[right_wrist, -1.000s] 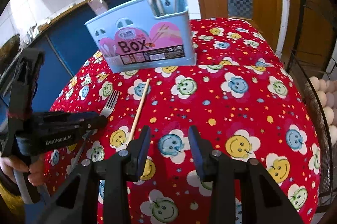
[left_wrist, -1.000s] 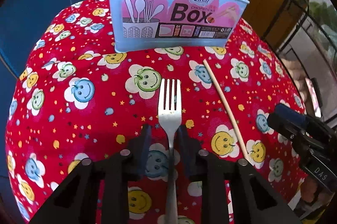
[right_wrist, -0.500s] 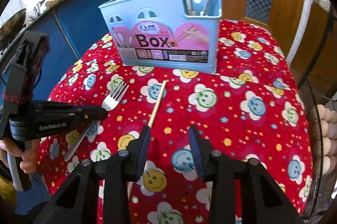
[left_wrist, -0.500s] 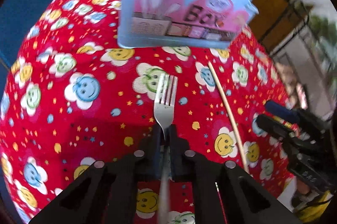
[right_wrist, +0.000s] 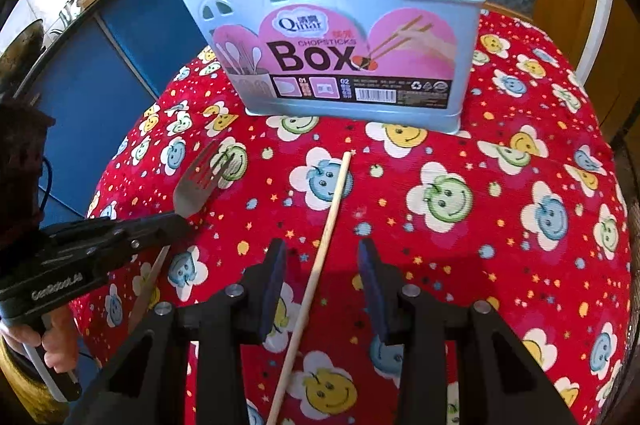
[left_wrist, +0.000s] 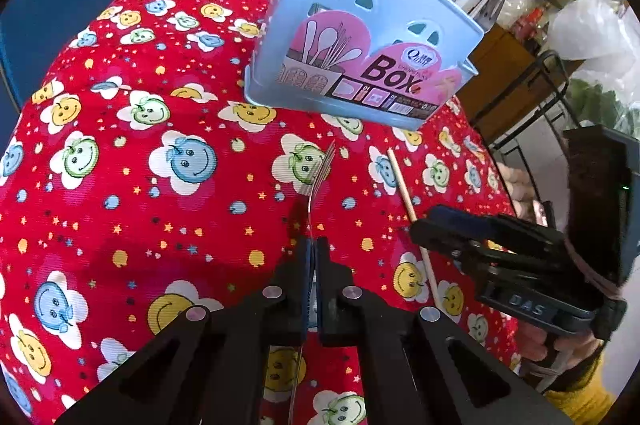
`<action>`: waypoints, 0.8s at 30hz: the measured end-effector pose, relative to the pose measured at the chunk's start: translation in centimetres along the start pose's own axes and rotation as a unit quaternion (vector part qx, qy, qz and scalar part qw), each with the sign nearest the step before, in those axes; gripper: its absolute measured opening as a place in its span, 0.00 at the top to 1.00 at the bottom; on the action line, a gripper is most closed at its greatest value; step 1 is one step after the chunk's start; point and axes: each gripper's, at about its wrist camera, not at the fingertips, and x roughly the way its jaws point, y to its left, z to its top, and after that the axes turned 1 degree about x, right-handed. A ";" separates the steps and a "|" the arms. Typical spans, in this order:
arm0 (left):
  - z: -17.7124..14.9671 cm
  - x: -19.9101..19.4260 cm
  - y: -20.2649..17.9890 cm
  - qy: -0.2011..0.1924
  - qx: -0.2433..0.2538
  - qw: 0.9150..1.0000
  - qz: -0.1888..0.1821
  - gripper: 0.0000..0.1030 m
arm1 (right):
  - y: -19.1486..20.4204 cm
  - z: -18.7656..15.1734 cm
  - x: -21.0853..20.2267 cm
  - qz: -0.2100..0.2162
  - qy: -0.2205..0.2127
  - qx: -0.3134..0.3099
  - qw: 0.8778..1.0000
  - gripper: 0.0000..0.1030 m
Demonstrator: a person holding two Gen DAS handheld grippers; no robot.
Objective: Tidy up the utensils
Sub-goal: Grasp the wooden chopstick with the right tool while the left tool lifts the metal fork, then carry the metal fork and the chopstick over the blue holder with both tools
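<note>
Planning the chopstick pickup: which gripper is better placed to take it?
Right. The right gripper has its jaws open on either side of the chopstick lying on the tablecloth. The left gripper is already shut on the fork.

The left gripper (left_wrist: 313, 249) points steeply downward with its jaws pressed together on the neck of a fork (right_wrist: 199, 185) (the tines stick out ahead of the tips, the handle runs back beneath the fingers). A hand (right_wrist: 52, 339) grasps its grip at the lower left of the right wrist view. The right gripper (right_wrist: 322, 257) also angles down, its jaws parted and gripping nothing, with a chopstick (right_wrist: 320, 261) lying between the fingers without touching the pads.
</note>
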 end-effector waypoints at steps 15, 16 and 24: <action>-0.1 -3.8 -0.8 -0.083 0.006 0.996 -0.018 0.99 | 0.5 2.0 1.9 -0.017 0.023 -0.013 1.000 0.62; -0.1 -4.1 -1.0 -0.090 0.007 0.996 -0.021 0.99 | 0.7 2.0 2.0 -0.024 0.021 -0.017 0.999 0.71; -0.1 -6.7 -2.0 -0.147 0.032 0.988 -0.012 0.99 | 0.8 1.4 -1.0 -0.028 -0.031 -0.004 0.999 0.94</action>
